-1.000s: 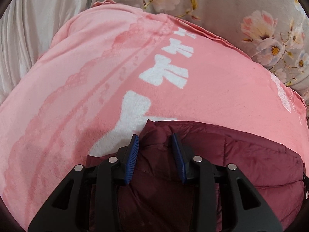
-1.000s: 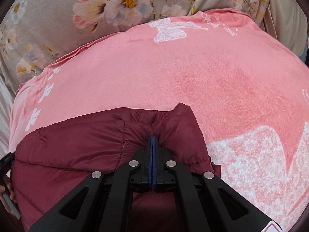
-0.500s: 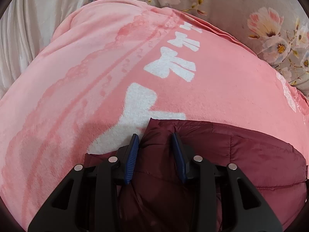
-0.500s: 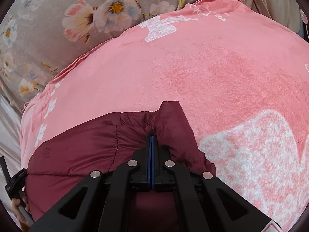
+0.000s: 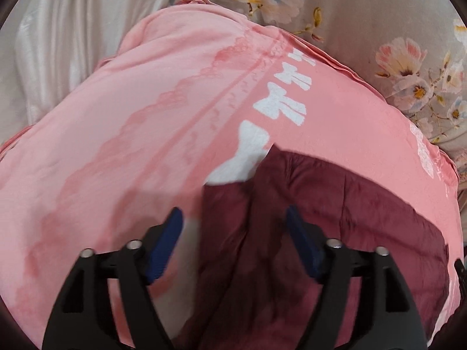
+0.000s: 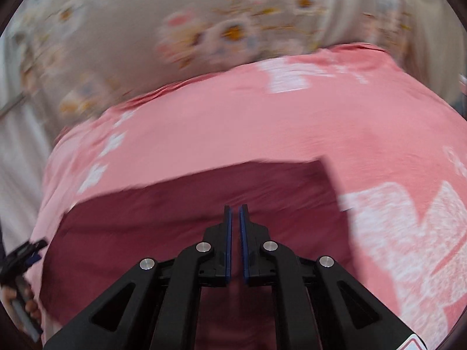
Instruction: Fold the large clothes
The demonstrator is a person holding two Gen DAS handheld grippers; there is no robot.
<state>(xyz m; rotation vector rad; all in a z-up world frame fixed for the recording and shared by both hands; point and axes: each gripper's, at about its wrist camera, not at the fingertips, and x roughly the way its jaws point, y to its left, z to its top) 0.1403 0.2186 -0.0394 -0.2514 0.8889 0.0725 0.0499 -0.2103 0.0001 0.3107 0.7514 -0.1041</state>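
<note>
**Both grippers letting go of the jacket**

I see the maroon jacket [image 5: 335, 233] lying folded on the pink blanket [image 5: 131, 160], with bare pink on three sides of it. My left gripper [image 5: 235, 224] is spreading wide, its blue pads clear of the cloth below. My right gripper [image 6: 235, 218] is just parting, nothing in the slit (this view is blurred). The jacket's near edge is cut off by the fingers. Floral sheet [image 5: 394, 29] lies beyond.
</note>
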